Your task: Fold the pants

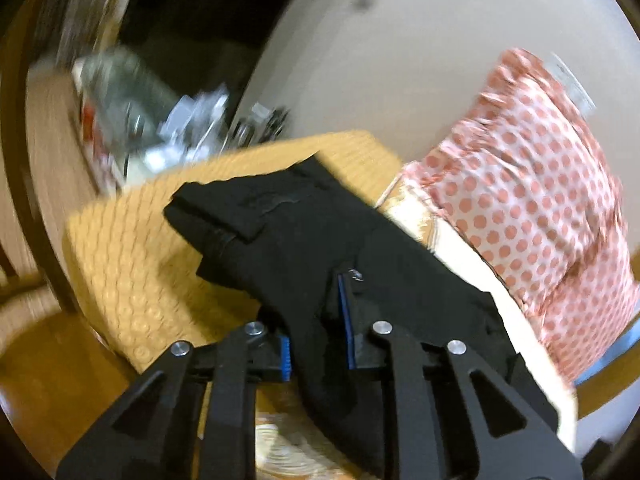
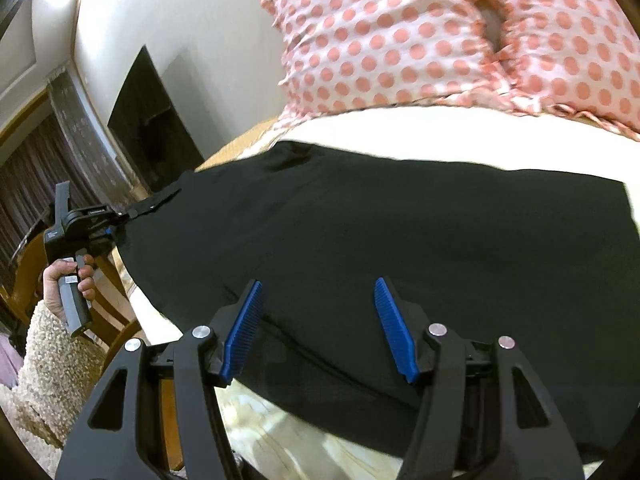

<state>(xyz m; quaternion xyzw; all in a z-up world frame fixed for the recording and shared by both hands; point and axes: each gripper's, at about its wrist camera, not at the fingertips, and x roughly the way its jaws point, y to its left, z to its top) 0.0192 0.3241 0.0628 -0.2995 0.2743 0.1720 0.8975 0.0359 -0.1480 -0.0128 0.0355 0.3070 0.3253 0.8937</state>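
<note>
A home bedroom: polka-dot pillow at upper right, white bedsheet mid-frame, curtains far left.

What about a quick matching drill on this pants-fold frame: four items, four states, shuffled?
Items:
1. left tongs
2. right tongs
3. black pants
4. polka-dot pillow

States:
A. spread flat on the pale bedding
B. open, over the cloth, holding nothing
C. lying beyond the pants' far edge
D. shut on a bunch of black cloth

Pairs: 1-D, 2-B, 3-A, 4-C
</note>
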